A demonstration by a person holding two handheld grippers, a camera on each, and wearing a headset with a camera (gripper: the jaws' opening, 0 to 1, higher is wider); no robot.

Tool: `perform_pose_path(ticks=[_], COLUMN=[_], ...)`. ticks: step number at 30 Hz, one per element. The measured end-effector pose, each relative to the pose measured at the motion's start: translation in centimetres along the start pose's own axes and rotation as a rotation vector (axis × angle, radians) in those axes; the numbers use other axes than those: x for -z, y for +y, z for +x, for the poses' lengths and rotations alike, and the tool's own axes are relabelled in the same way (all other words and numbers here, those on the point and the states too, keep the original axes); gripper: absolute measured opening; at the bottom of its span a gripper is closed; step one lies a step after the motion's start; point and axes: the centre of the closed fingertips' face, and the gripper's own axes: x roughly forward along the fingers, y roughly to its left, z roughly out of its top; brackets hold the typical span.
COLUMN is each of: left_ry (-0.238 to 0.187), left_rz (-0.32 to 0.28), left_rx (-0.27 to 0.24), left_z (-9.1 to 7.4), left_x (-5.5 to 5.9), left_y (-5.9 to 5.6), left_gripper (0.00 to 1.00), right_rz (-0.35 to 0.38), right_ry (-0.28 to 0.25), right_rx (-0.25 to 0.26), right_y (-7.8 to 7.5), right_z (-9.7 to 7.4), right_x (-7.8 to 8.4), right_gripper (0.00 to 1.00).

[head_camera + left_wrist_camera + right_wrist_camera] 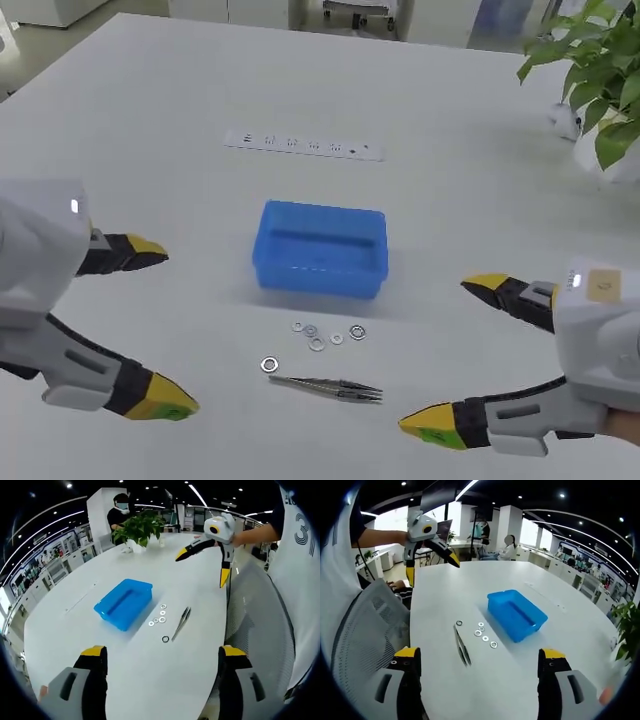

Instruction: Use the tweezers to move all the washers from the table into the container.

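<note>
left gripper (165, 327) and right gripper (445, 355) were wide and empty, and a clumsy pinch could push the flat tweezers (328, 387) into the washers (325, 333).

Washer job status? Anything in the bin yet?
Done: nothing; the blue container looks empty. In hand: nothing; left gripper and right gripper are open, and the tweezers lie on the table. Left: grab the tweezers, move all six washers.
</note>
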Motion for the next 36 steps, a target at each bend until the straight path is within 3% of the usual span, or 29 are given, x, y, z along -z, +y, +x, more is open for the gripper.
perform_pose_path(ticks=[5,9,11,18,22,24,25,26,28,36], left_ry=[0.014,0.051,0.049,0.051,0.062,0.066,0.064,0.070,0.068,0.075], left_rz=[-0.025,-0.063,-0.073,-0.073,-0.078,-0.086,-0.102,-0.125,-0.120,-0.138], left_rx=[0.021,0.021,0.029,0.077,0.112,0.129,0.141,0.162,0.170,0.181], left_z=[1.1,1.7,2.0,3.7,5.0,5.6,5.8,6.1,6.6,7.0], left_x=[1.0,2.1,2.3,2.4,2.6,2.6,2.6,2.7,2.6,3.0], left_y=[-0.6,-0.4,-0.4,-1.1,-1.5,-1.6,-1.8,-2.2,-2.4,-2.6], left_gripper=[0.94,0.89,0.83,0.81,0.79,0.78,0.77,0.76,0.75,0.74], right_rz=[0.005,0.015,0.023,0.035,0.010,0.038,0.048,0.025,-0.036,-0.043], right_ry=[0.028,0.035,0.037,0.041,0.042,0.092,0.135,0.151,0.128,0.186], right_rx=[-0.015,-0.023,-0.027,-0.099,-0.153,-0.224,-0.245,-0.246,-0.255,-0.306], right_y=[0.0,-0.2,-0.2,1.4,2.4,3.5,3.7,3.6,3.7,4.0], right_z=[0.6,1.0,1.4,3.9,5.6,6.4,7.0,7.4,8.4,10.0], right_x=[0.9,1.3,1.5,1.6,1.4,1.9,2.5,2.7,2.3,3.3], right_gripper=[0.96,0.94,0.93,0.79,0.66,0.52,0.40,0.35,0.34,0.28])
